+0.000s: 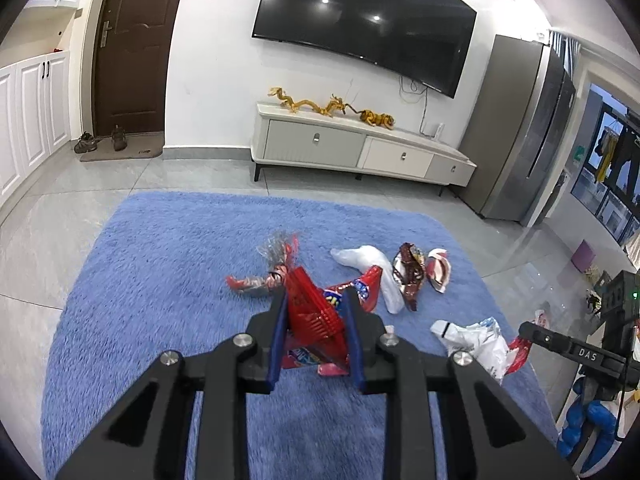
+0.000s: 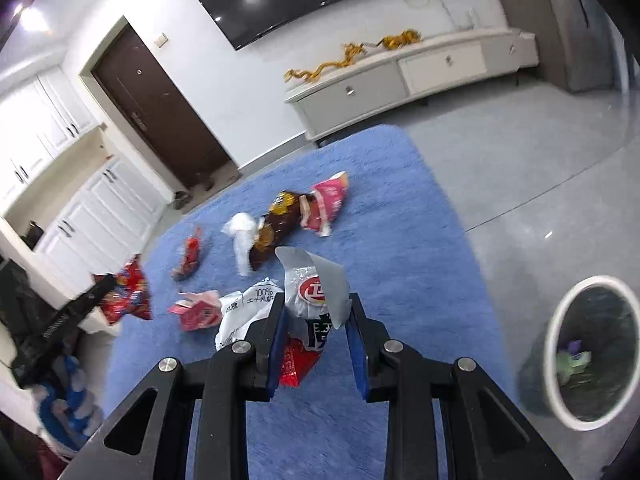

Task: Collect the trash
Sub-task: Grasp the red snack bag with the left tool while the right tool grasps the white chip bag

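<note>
My left gripper [image 1: 316,299] is shut on a red snack bag [image 1: 310,316], lifted above the blue rug [image 1: 160,280]. My right gripper [image 2: 317,303] is shut on a white and silver wrapper [image 2: 310,292] with a red logo and a red lower end, also off the rug. Each gripper shows in the other's view: the right gripper [image 1: 524,330] at the right edge, the left gripper [image 2: 105,283] at the left with the red snack bag [image 2: 130,294]. A bin [image 2: 551,344] with a white rim and dark liner stands on the grey floor to the right, some trash inside.
Loose trash lies on the rug: a white bag [image 2: 244,236], a brown wrapper [image 2: 276,220], a pink bag [image 2: 328,204], a red wrapper [image 2: 190,256], a pink carton [image 2: 196,312] and a white printed bag [image 2: 248,304]. A TV cabinet [image 1: 320,142] stands against the far wall.
</note>
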Demonstrator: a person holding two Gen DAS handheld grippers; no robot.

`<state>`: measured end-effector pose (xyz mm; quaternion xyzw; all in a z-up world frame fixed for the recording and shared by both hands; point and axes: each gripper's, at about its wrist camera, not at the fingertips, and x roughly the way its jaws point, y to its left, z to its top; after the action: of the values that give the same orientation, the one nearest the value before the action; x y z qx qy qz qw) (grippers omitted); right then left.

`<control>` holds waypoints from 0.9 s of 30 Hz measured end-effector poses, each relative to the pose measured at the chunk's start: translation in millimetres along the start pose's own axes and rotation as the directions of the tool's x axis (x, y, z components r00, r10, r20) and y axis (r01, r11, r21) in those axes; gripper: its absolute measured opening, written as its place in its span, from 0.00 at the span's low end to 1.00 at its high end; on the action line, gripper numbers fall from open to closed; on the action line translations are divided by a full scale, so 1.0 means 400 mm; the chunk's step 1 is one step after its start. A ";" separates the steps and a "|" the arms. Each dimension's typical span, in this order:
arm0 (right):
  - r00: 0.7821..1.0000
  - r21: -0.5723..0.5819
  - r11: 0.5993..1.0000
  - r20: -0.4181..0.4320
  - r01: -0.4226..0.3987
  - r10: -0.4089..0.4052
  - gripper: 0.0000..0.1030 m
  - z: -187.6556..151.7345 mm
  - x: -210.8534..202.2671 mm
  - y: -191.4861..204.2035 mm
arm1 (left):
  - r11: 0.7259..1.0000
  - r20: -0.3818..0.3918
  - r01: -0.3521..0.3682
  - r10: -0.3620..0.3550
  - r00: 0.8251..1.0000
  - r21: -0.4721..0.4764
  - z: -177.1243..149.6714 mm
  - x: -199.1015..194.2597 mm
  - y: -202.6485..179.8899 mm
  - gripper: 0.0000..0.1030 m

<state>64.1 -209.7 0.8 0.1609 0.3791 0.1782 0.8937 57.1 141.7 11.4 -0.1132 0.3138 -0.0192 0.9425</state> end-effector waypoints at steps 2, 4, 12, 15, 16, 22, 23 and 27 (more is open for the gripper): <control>0.999 -0.027 0.999 0.021 0.026 -0.026 0.26 -0.005 -0.026 0.010 | 1.000 0.010 0.004 -0.004 1.000 0.000 -0.003 -0.016 -0.005 0.24; 0.998 -0.059 0.997 0.042 0.047 -0.045 0.26 -0.005 -0.043 0.021 | 1.000 0.021 0.009 -0.009 1.000 -0.001 -0.006 -0.035 -0.013 0.24; 0.990 -0.058 0.994 0.112 0.093 -0.086 0.26 -0.008 -0.095 0.010 | 1.000 0.054 0.018 -0.019 0.998 0.011 -0.014 -0.096 -0.035 0.24; 0.988 -0.040 0.995 0.129 0.089 -0.084 0.26 -0.008 -0.115 -0.002 | 1.000 0.058 0.021 -0.022 0.998 0.015 -0.015 -0.106 -0.044 0.24; 0.988 -0.037 0.995 0.134 0.089 -0.083 0.26 -0.008 -0.121 -0.009 | 1.000 0.059 0.022 -0.023 0.998 0.017 -0.013 -0.106 -0.049 0.24; 0.982 0.005 0.996 0.167 0.091 -0.090 0.26 -0.011 -0.164 -0.059 | 0.997 0.063 0.060 -0.063 0.996 0.042 -0.005 -0.112 -0.104 0.24; 0.981 0.015 0.996 0.172 0.093 -0.094 0.26 -0.012 -0.169 -0.070 | 0.996 0.061 0.071 -0.074 0.995 0.052 -0.001 -0.110 -0.124 0.24; 0.972 0.072 0.991 0.196 0.114 -0.127 0.26 -0.014 -0.206 -0.139 | 0.988 0.044 0.120 -0.125 0.991 0.096 0.008 -0.087 -0.203 0.24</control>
<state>17.4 -294.1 24.7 0.1817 0.3016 0.0949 0.9311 34.0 67.1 52.6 -0.0886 0.2815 -0.0891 0.9513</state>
